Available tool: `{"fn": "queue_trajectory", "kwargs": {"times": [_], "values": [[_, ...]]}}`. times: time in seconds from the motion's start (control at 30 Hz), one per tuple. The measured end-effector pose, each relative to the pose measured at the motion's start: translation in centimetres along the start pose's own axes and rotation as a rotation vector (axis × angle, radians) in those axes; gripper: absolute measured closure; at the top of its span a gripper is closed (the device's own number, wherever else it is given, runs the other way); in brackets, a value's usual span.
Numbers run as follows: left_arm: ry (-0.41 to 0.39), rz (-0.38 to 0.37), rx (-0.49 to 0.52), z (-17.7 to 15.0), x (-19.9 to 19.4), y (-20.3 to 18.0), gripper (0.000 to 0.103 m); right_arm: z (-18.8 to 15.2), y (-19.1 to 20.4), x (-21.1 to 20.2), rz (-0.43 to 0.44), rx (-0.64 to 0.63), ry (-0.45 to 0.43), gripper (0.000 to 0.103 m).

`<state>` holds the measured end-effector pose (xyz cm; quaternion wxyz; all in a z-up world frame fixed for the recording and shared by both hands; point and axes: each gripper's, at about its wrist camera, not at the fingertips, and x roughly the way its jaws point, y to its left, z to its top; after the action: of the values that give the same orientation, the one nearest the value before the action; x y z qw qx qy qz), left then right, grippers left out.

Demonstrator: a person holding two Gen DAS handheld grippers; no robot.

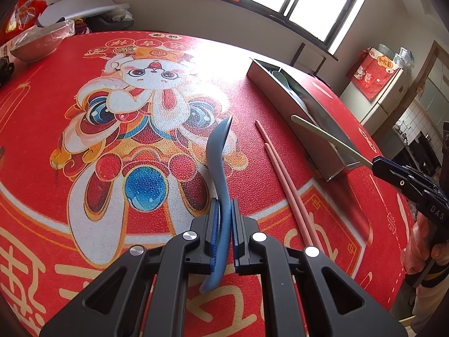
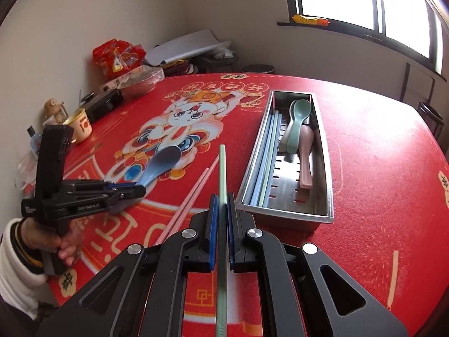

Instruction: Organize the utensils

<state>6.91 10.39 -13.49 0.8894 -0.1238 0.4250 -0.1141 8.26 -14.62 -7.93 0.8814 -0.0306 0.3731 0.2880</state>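
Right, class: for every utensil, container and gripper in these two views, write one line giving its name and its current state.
Left gripper: shut on the blue spoon.
Blue spoon: held, bowl end lifted off the cloth.
Right gripper: shut on the green chopstick.
Green chopstick: held, pointing forward.
Pink chopsticks: lying side by side on the table, ungripped.
Metal tray: open, partly filled with chopsticks and spoons.
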Motion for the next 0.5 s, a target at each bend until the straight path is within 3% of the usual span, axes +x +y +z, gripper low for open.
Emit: {"fn": "queue_trajectory", "kwargs": {"times": [0.13,0.27,0.5], "values": [[0.000,0.000,0.000,0.0,0.0,0.0,0.094,1.7,-1.0,0.0,-0.034,0.015,-0.035,0.097],[0.000,0.008,0.007,0.0,0.0,-0.1,0.094,4.8,-3.3,1.8,-0.123,0.054,-0.046,0.097],[0.000,0.003,0.002,0.0,0.0,-0.1,0.094,9.0,-6.3,9.1,-0.198,0.146,0.065,0.097]]}}
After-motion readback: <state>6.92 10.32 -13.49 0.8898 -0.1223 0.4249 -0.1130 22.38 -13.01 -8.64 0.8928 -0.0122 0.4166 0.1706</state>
